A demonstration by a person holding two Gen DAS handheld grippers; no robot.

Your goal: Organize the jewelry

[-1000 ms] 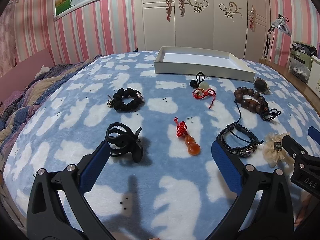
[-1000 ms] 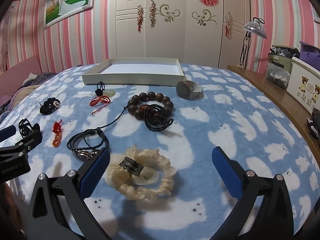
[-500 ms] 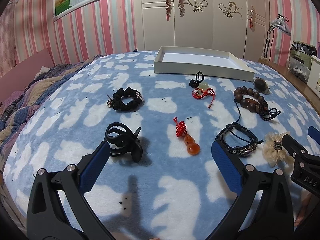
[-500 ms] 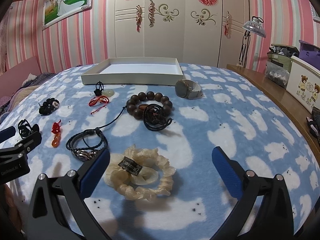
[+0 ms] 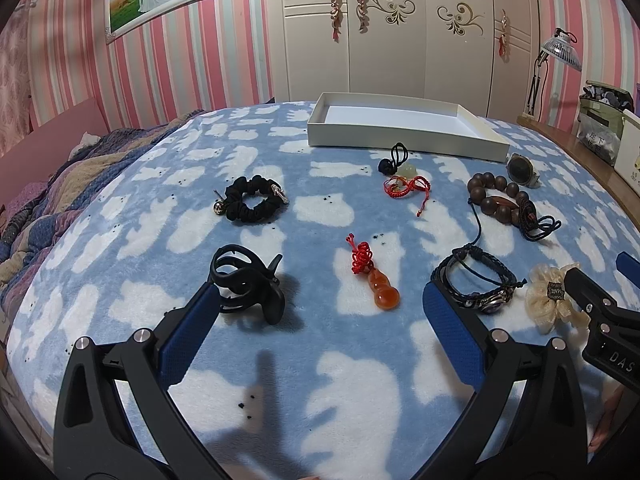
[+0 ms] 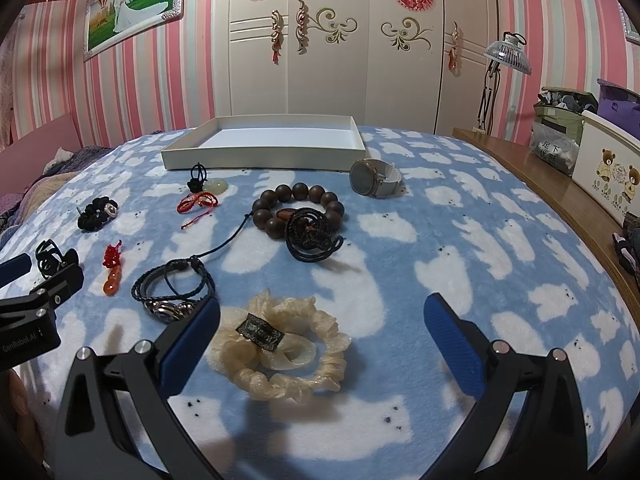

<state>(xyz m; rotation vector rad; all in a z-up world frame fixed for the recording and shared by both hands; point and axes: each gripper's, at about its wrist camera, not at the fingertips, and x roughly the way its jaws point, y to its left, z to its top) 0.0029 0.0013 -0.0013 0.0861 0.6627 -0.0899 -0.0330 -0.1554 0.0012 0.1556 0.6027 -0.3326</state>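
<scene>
Both sets of jaws were held wide and empty, low over the bed (image 5: 320,364), presumably so that a piece could be straddled before closing. A white tray (image 6: 276,136) was set at the bed's far edge, nothing seen in it; every piece was laid loose on the blanket nearer than the tray, well apart from one another, likely for single picks. The left gripper (image 5: 320,316) was poised between a black claw clip (image 5: 248,284), which its left pad seemed to touch, and a braided bracelet (image 5: 476,284), with an orange gourd charm (image 5: 380,284) between the pads. The right gripper (image 6: 320,332) was aimed at a cream, ruffled scrunchie (image 6: 280,356) with a dark label. Wooden beads (image 6: 300,208) and a watch (image 6: 372,178) were nearer the tray.
</scene>
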